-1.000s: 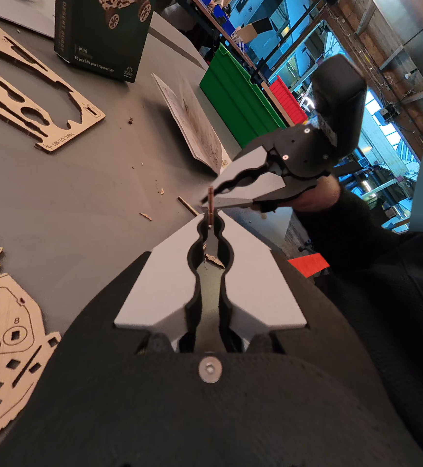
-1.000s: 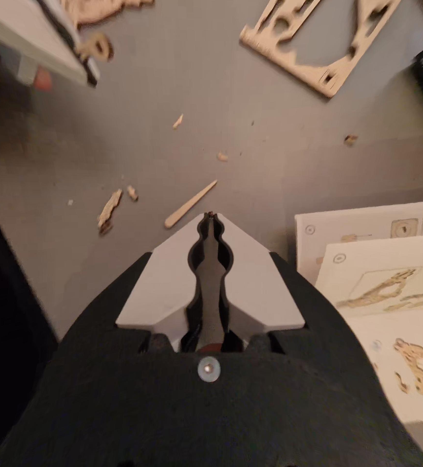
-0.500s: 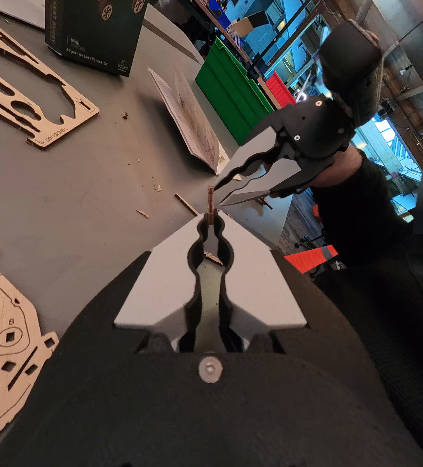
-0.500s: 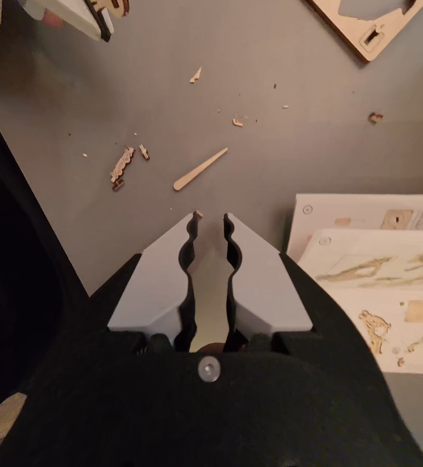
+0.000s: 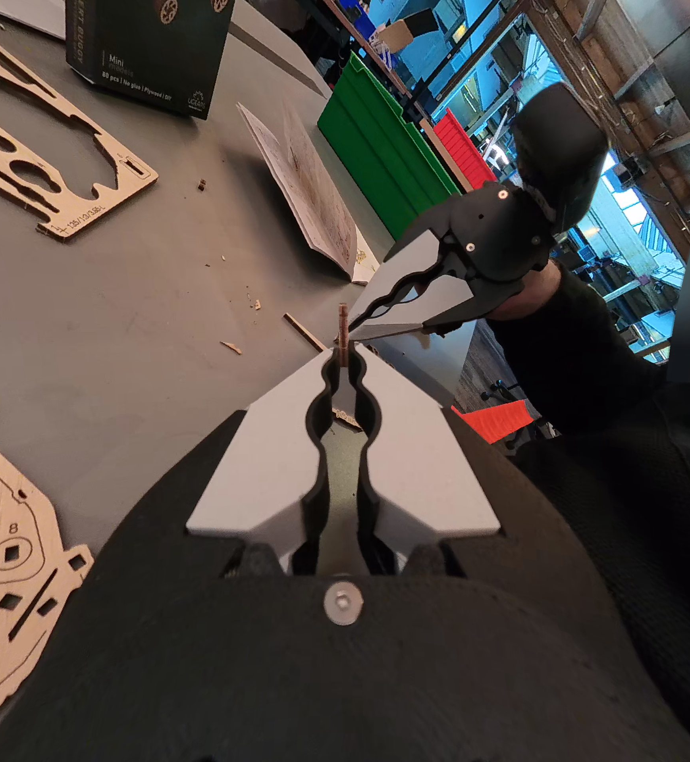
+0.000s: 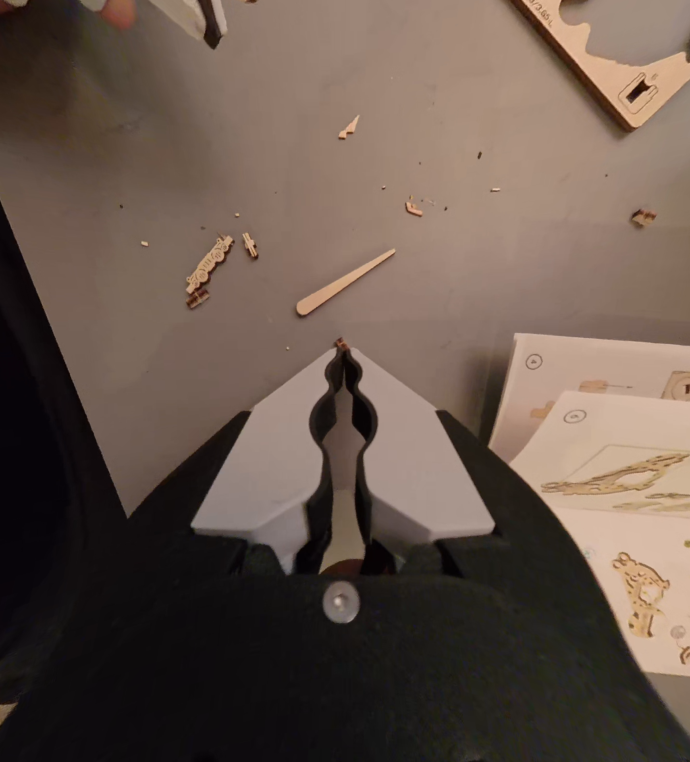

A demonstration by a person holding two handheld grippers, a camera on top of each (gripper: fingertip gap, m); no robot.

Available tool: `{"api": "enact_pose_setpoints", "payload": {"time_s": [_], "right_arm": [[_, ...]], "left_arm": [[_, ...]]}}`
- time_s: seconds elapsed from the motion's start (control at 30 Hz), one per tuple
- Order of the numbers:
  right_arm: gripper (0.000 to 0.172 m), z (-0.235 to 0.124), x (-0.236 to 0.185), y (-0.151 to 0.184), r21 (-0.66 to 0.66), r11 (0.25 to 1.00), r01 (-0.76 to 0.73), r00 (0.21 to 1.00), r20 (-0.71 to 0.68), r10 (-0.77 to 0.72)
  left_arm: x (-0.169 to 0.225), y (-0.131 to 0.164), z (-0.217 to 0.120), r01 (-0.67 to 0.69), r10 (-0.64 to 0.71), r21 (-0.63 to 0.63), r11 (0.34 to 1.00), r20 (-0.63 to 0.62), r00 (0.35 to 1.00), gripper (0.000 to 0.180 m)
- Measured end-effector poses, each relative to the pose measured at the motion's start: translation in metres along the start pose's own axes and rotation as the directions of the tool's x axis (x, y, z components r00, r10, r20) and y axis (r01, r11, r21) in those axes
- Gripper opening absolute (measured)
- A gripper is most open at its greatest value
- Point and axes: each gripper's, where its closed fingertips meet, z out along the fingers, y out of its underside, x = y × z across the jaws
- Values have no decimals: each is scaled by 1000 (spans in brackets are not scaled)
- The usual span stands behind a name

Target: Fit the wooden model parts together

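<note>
My left gripper (image 5: 342, 350) pinches an upright peg (image 5: 342, 330); my right gripper (image 6: 341, 350), at two o'clock, nips a wood bit (image 6: 339, 343).

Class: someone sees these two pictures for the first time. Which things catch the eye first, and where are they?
Dead centre, the left gripper pinches a thin brown wooden pin upright, and the right gripper reaches its tips to the pin from the right. Behind, a bright green bin stands past the grey table; cut-out plywood sheets lie left.

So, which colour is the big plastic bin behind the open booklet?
Green: the bin shows best in the left wrist view, beyond the table edge.
</note>
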Motion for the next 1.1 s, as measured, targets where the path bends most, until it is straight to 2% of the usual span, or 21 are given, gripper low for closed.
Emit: {"api": "enact_pose_setpoints", "payload": {"time_s": [0.2, 0.37, 0.47, 0.63, 0.93, 1.1], "right_arm": [[0, 2, 1, -5, -12, 988, -153, 984, 88, 153], [0, -2, -20, -7, -65, 977, -205, 944, 251, 215], [0, 0, -16, -5, -97, 977, -189, 952, 228, 206], [0, -1, 1, -9, -50, 986, -156, 978, 135, 161], [0, 4, 8, -5, -42, 986, -163, 981, 99, 167], [0, 0, 4, -19, 37, 986, -162, 982, 105, 157]], "left_arm": [[1, 0, 0, 6, -6, 0, 1000, -8, 1000, 1], [1, 0, 0, 8, -8, -2, 1000, -15, 1000, 1], [1, 1, 0, 8, -8, -6, 1000, -16, 1000, 1], [1, 0, -1, 14, -14, -1, 1000, -20, 1000, 1], [1, 1, 0, 13, -13, -6, 1000, -20, 1000, 1], [1, 2, 0, 11, -11, -9, 1000, -18, 1000, 1]]}}
